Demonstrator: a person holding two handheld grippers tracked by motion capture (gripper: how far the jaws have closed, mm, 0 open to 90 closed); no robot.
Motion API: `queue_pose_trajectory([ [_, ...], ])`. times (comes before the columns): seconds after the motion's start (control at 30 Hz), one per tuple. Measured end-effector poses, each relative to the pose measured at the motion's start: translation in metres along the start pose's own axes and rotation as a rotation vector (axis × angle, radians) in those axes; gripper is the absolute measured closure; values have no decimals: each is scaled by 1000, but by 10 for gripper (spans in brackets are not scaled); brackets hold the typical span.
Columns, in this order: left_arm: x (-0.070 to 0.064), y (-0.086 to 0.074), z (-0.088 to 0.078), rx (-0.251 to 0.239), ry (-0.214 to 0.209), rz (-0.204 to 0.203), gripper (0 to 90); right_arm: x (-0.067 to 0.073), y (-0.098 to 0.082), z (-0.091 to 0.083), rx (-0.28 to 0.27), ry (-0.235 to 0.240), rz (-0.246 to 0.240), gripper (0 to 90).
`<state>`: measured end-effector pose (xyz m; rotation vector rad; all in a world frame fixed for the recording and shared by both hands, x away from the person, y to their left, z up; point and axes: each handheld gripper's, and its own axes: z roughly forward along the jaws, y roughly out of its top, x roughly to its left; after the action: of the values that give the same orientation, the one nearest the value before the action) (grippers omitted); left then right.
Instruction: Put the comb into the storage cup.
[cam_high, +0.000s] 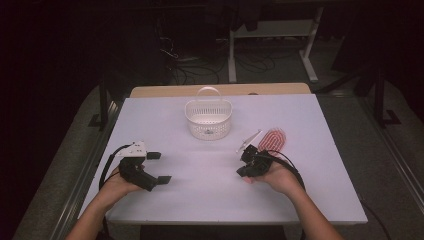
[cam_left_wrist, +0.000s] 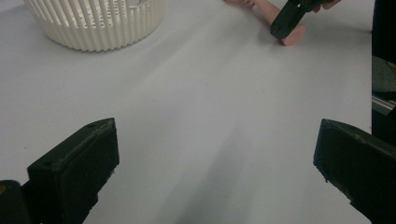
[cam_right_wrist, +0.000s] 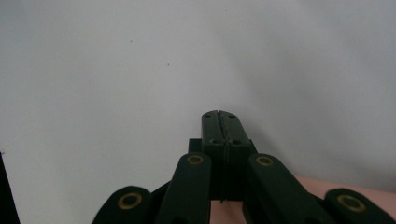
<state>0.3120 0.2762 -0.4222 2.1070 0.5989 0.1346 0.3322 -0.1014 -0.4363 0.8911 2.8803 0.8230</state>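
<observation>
White counter (cam_high: 210, 170), largest. White slotted basket (cam_high: 208, 119) with hoop handle sits at its far middle. Pink ribbed brush (cam_high: 272, 140) lies flat right of basket, just beside right claw (cam_high: 245, 167); likely light, stiff plastic, best pinched at its narrow handle end. Right claw shut, empty. Left claw (cam_high: 159, 167), near-left of basket, wide open, empty. Nothing blocks.

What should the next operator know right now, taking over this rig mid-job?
Left claw: open, holding nothing, low over the white table at near left.
Right claw: shut, holding nothing, near right, beside the pink ribbed item.
White basket: upright, far centre; contents unclear.
Done: nothing grasped yet.
Left: probably pick up the pink item and place it in the basket.
</observation>
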Motion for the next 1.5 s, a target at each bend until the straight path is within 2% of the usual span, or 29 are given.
queue_pose_trajectory([
  [0.67,0,0,0,0,1,0,0,4,-16,-9,2,-5,25,889],
  [1.5,0,1,0,-3,2,1,0,0,-55,-28,5,-53,87,889],
])
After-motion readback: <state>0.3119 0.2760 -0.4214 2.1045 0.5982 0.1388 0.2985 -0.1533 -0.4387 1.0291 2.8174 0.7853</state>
